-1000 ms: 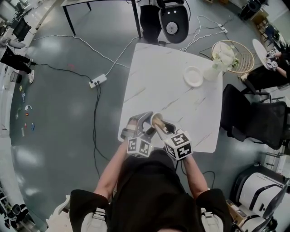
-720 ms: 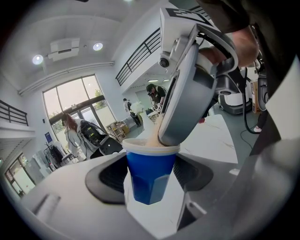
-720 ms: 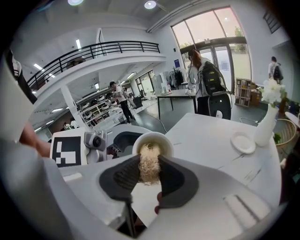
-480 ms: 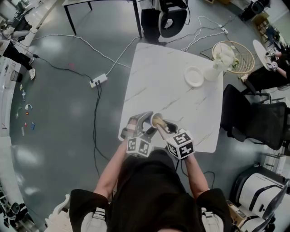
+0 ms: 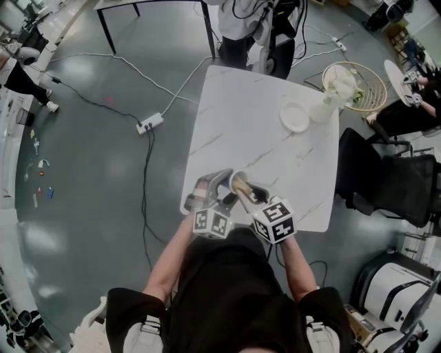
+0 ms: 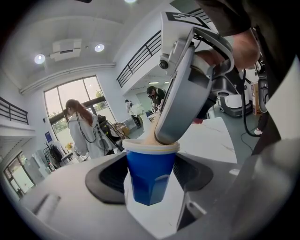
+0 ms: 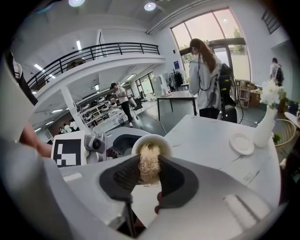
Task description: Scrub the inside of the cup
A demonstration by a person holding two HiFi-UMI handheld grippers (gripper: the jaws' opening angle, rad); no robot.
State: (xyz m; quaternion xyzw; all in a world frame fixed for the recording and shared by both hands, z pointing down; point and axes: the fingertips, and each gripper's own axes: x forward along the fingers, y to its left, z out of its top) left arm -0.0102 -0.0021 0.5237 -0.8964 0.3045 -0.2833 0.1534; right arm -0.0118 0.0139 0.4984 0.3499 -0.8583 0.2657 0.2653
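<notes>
A blue cup [image 6: 150, 176] with a white rim and inside stands upright between the jaws of my left gripper [image 6: 151, 172], which is shut on it at the table's near edge. In the head view the cup [image 5: 239, 183] shows its pale mouth. My right gripper [image 7: 149, 172] is shut on a tan fibrous scrubber [image 7: 149, 165], and its tips reach down into the cup's mouth [image 7: 151, 143]. From the left gripper view the right gripper's grey jaws [image 6: 180, 101] slant into the cup from the upper right. The two grippers meet over the cup in the head view, left gripper [image 5: 215, 196], right gripper [image 5: 249, 196].
The white marble table [image 5: 262, 124] carries a small white dish [image 5: 295, 116] and a white vase [image 5: 324, 107] at the far right. A wicker basket [image 5: 362, 83] stands beyond that corner, a dark chair [image 5: 386, 179] to the right. A person [image 5: 238, 21] stands past the far edge. Cables and a power strip [image 5: 149, 125] lie on the floor.
Neither gripper nor the cup has moved. The person beyond the table's far edge has shifted position.
</notes>
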